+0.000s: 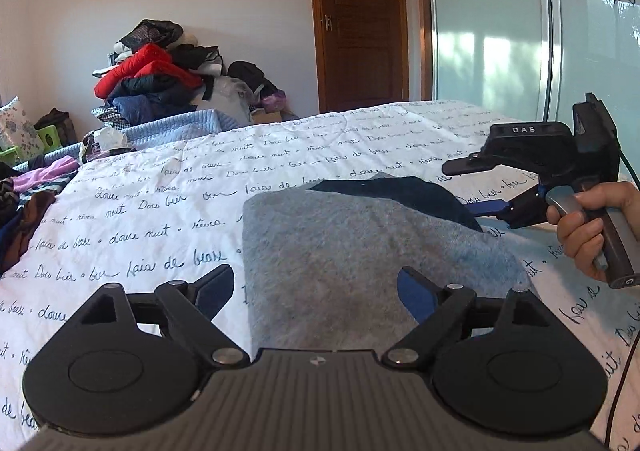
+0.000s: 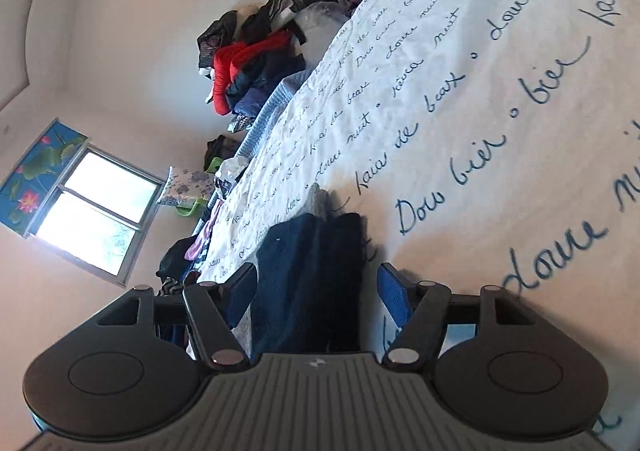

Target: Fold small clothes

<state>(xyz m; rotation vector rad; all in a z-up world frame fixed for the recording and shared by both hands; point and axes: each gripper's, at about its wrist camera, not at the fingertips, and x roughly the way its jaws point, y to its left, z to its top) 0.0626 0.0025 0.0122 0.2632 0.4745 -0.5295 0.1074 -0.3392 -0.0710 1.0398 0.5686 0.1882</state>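
bed: we see one white script-print cover [image 1: 168, 187], garment lies on it, right of centre
garment: one grey fleece piece [image 1: 360, 251] with navy part [image 1: 400, 191]; we judge it soft, light, floppy; take hold at edge or corner
grippers: two; left gripper [image 1: 316, 291] spread, empty; right gripper [image 2: 316, 291] spread, navy cloth between, unpinched
hand: one [image 1: 588, 227]

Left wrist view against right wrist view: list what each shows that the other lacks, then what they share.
Only the left wrist view shows the brown door, the grey cloth, the left gripper and the hand holding the right gripper. Only the right wrist view shows the window and the flower picture. Both show the lettered bedsheet, the dark garment and the clothes pile.
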